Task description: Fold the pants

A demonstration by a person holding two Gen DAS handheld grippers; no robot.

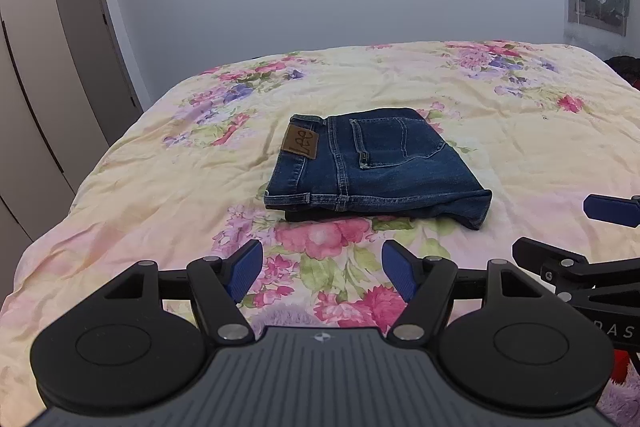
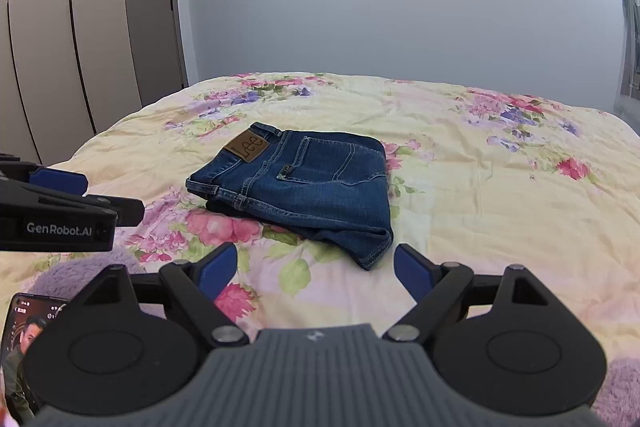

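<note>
Blue jeans [image 1: 376, 167] sit folded in a neat pile in the middle of the flowery bed cover [image 1: 520, 131]. I see my left gripper [image 1: 322, 277] and right gripper [image 2: 316, 273] wide open, holding nothing, near the pile.

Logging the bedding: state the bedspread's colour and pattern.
The bedspread is pale yellow with pink and purple flowers and green leaves, clearest in the right wrist view.
</note>
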